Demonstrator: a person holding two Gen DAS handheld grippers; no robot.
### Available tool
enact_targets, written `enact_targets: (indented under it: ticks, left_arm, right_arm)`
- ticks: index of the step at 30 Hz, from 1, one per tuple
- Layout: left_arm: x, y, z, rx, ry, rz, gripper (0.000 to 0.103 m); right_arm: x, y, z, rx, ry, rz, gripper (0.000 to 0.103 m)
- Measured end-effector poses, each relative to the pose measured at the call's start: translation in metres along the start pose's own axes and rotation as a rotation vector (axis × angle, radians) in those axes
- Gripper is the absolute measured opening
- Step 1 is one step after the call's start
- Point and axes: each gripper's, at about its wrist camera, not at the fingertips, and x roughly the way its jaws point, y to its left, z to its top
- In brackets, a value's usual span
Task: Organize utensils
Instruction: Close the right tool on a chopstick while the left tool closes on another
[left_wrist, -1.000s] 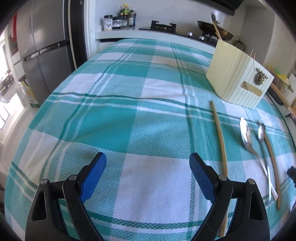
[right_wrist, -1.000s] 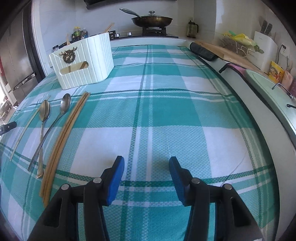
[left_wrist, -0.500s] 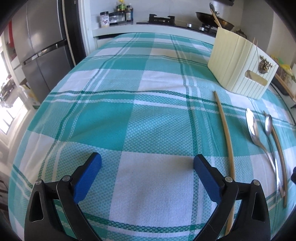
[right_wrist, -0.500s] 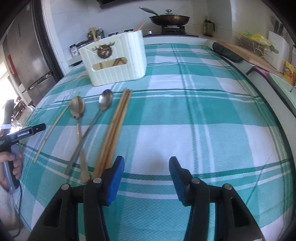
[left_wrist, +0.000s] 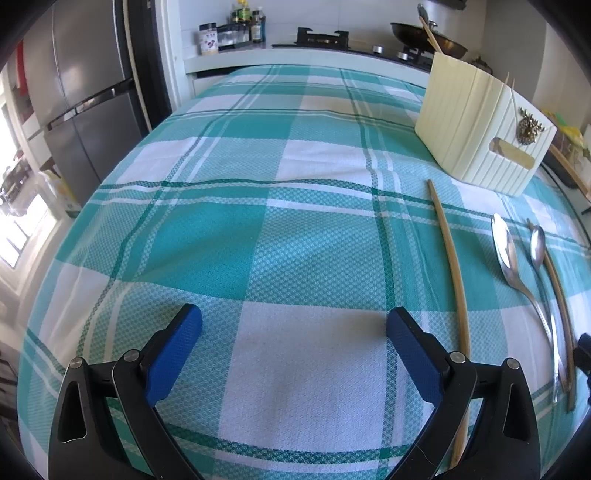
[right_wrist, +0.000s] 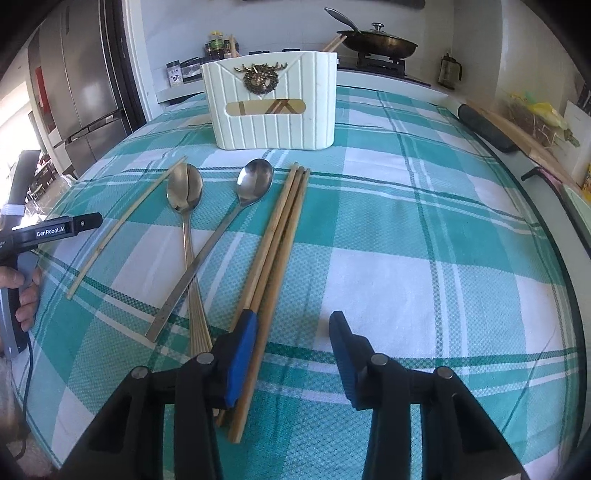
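Observation:
A cream utensil holder (right_wrist: 271, 105) with a gold stag badge stands at the back of the checked tablecloth; it also shows in the left wrist view (left_wrist: 484, 136). In front of it lie a single chopstick (right_wrist: 125, 229), two metal spoons (right_wrist: 183, 192) (right_wrist: 255, 182) and a bundle of wooden chopsticks (right_wrist: 280, 243). My right gripper (right_wrist: 291, 350) is open and empty, its left finger (right_wrist: 242, 354) beside the bundle's near end. My left gripper (left_wrist: 291, 343) is open and empty over bare cloth, left of the single chopstick (left_wrist: 452, 266) and the spoons (left_wrist: 508, 254).
The left gripper's body and the hand on it (right_wrist: 22, 280) show at the left edge of the right wrist view. Behind the table are a fridge (left_wrist: 92, 96), spice jars (left_wrist: 236, 29) and a stove with a pan (right_wrist: 376, 44). A counter edge (right_wrist: 535, 173) runs along the right.
The right gripper has swung left and now faces the holder, with the chopstick bundle at its left finger. The left gripper has shifted slightly forward; both stay open.

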Motion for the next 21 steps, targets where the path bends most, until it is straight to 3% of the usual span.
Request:
enact_targets:
  ticks: [5, 11, 15, 18, 21]
  left_arm:
    - [0.000, 0.000, 0.000, -0.003, -0.001, -0.006, 0.101]
    - [-0.007, 0.010, 0.000, -0.052, -0.023, -0.080, 0.101]
    - [-0.024, 0.008, -0.004, -0.115, -0.009, -0.242, 0.101]
    - [-0.036, -0.018, -0.005, -0.042, -0.002, -0.286, 0.101]
    - [-0.042, -0.048, -0.009, 0.073, -0.009, -0.233, 0.100]
  right_arm:
    - [0.005, 0.004, 0.003, -0.055, 0.000, -0.051, 0.008]
    - [0.002, -0.033, -0.001, 0.023, -0.008, -0.131, 0.007]
    - [-0.004, -0.062, -0.009, 0.077, -0.011, -0.183, 0.007]
    - [-0.008, -0.075, -0.014, 0.101, -0.016, -0.190, 0.007]
    - [-0.008, -0.077, -0.015, 0.111, -0.018, -0.183, 0.007]
